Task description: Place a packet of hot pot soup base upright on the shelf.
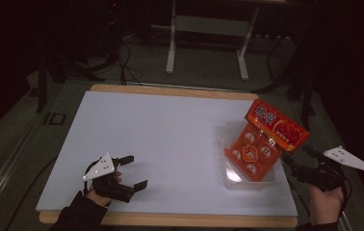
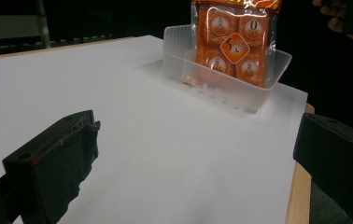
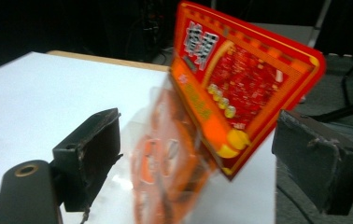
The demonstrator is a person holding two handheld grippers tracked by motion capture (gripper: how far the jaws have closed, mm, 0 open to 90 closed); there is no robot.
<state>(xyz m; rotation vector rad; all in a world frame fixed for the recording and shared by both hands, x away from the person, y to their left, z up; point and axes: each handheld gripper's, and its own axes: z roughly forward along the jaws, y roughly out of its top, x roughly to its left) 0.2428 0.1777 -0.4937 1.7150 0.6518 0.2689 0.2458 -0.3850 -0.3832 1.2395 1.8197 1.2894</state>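
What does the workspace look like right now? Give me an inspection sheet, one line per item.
Surface: white sheet on a wood-edged table.
Job's things: orange snack packet stands tilted in a clear plastic tray at the right edge.
Clutter: nothing seen.
Grippers: left hand-held gripper open, low over the sheet near the front left; right hand-held gripper open, packet between the jaws, pads apart from it.
Cables: several on the floor beyond the table.
Surroundings: dark room, white metal stand behind.

We see the white tabletop bare leftward; the clear plastic tray holding the upright orange snack packet blocks right.
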